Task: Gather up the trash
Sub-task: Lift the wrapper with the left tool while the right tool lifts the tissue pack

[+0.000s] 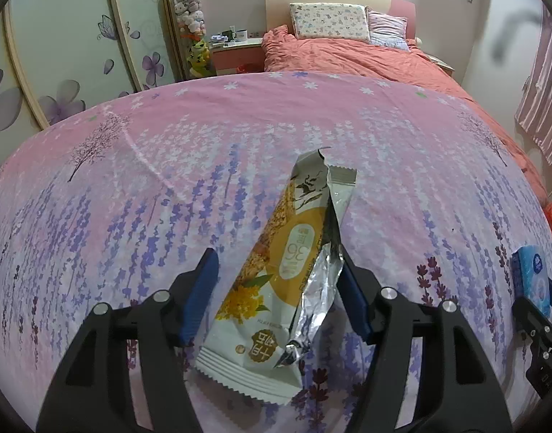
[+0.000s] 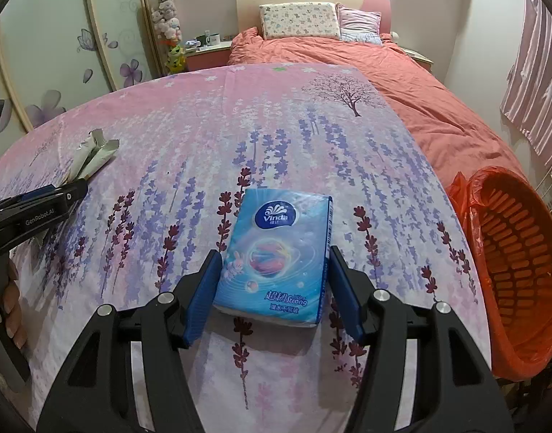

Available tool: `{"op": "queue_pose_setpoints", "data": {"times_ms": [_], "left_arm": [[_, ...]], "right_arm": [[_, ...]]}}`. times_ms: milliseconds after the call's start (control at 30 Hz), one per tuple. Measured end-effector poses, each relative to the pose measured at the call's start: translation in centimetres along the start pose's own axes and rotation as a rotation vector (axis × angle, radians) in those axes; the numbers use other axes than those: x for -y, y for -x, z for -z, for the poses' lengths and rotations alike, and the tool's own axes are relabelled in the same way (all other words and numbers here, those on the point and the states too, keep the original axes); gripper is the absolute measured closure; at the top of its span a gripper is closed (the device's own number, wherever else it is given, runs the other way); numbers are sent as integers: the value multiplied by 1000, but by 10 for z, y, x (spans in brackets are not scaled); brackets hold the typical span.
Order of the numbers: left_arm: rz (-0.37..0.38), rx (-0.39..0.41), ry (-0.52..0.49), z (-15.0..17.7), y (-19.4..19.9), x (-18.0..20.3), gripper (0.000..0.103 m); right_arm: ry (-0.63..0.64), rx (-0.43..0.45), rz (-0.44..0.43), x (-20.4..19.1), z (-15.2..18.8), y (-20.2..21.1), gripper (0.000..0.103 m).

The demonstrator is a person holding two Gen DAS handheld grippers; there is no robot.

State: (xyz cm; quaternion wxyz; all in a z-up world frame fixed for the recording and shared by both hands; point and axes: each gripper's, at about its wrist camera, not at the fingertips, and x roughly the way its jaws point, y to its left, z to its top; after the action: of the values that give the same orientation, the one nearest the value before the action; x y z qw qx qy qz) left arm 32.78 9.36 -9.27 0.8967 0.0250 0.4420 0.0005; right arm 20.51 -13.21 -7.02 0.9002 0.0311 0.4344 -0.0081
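Foil wrapper [image 1: 276,270] — btwn left claw [image 1: 279,263] pads

A wide strip of bare flowered sheet [image 2: 189,151] is left open between the torn wrapper [image 1: 286,270] and the tissue pack [image 2: 276,252]. Right of the tissue pack, free sheet is seen up to the orange basket [image 2: 521,252], by which the bed edge is blocked.

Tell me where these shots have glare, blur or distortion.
Left wrist: glare on the wrapper's foil, a blurred dark smear on the far wall, bedsheet bulging from fisheye. Right wrist: sharp tissue pack, slight sheen, basket stretched at the edge.
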Motion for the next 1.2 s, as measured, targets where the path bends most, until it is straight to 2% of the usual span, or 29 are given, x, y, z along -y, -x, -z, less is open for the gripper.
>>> {"op": "queue_pose_setpoints", "data": {"times_ms": [1100,1167,1200], "left_arm": [[-1,0,3,0,-1,0,39],[15,5,-2,0,1,0,45],[23,12,-12,1,2,1,58]], "right_arm": [[-6,0,-2,0,-1,1,44],[-4,2,6,0,-1,2,48],[-11,7,13,1,-1,3,50]]}}
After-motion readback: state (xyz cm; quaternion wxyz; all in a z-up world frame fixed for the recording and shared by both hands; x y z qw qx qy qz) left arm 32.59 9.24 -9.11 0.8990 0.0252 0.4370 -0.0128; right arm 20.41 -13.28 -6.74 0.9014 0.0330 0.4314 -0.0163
